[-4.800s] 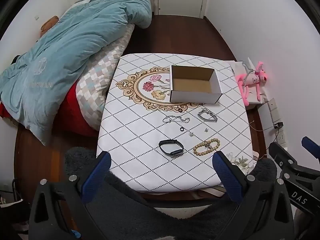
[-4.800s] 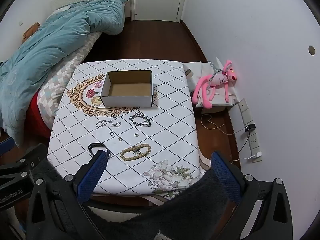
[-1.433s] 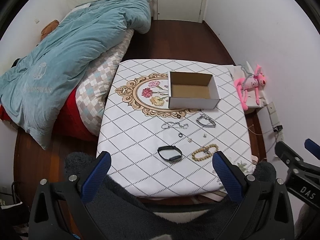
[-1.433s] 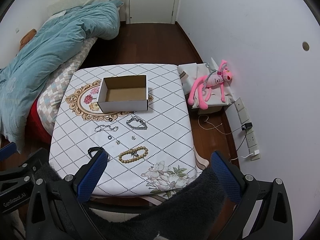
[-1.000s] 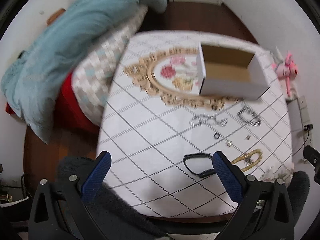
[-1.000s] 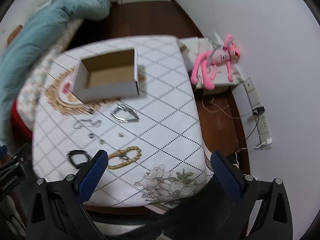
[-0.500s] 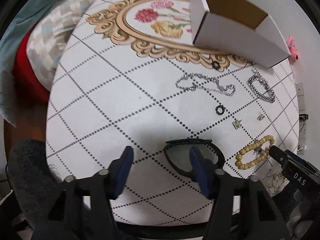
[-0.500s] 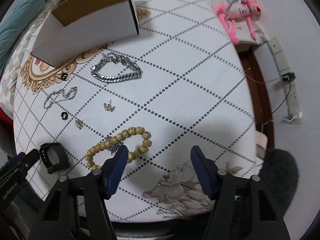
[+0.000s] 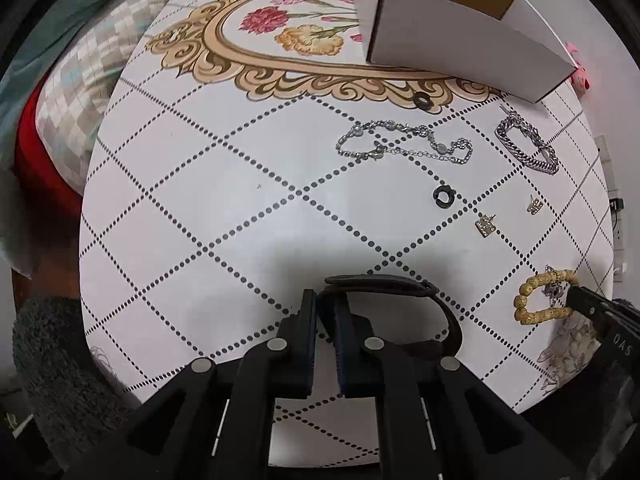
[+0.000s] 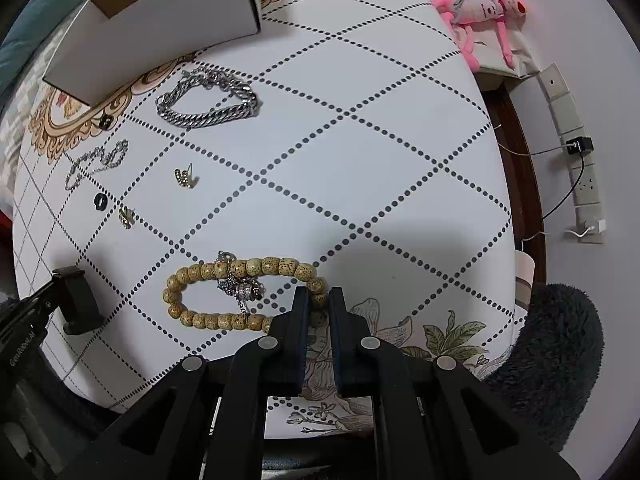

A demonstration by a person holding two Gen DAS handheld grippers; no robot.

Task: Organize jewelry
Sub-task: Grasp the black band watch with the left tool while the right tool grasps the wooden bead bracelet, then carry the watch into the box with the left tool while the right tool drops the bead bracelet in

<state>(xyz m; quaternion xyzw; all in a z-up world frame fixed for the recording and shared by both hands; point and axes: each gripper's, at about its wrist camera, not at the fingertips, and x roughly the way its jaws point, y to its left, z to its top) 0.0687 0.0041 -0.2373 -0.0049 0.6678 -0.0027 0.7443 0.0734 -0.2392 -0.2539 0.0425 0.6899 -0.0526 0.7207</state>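
Cardboard box (image 9: 460, 24) at the bench's (image 9: 200, 200) far edge shows no jewelry inside. Left gripper (image 9: 326, 316) pinches the black wristband (image 9: 400, 284); right gripper (image 10: 318, 304) pinches the wooden bead bracelet (image 10: 240, 268). Chains, rings and earrings are not yet sorted.

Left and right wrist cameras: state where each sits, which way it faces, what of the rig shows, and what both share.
Left wrist: sits on the left claw, looking down along its fingers over the table at the black band it grips; the right claw's tip shows at the right edge.
Right wrist: sits on the right claw, looking down at the bead bracelet it grips; the left claw shows at the left edge.
Shared: white box, steel chain bracelet, bead bracelet.
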